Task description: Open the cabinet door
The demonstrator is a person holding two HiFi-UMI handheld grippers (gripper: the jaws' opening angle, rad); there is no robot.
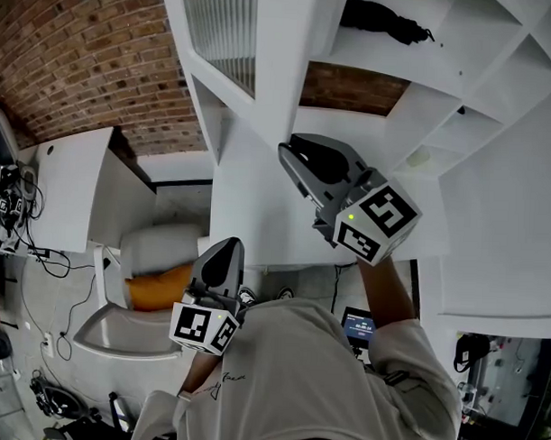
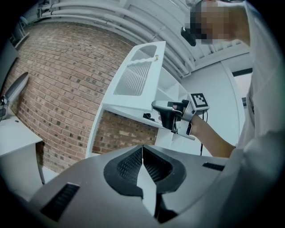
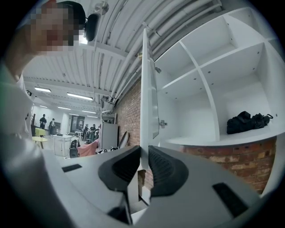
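1 cabinet door (image 2: 136, 80), 1 black bag (image 3: 247, 122)

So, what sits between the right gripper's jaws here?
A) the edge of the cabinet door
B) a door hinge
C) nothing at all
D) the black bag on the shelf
A: in the right gripper view, the right gripper has its pads pressed on the thin edge of the white cabinet door.

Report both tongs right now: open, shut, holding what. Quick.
Left tongs: shut, holding nothing.
Right tongs: shut on the edge of the cabinet door.
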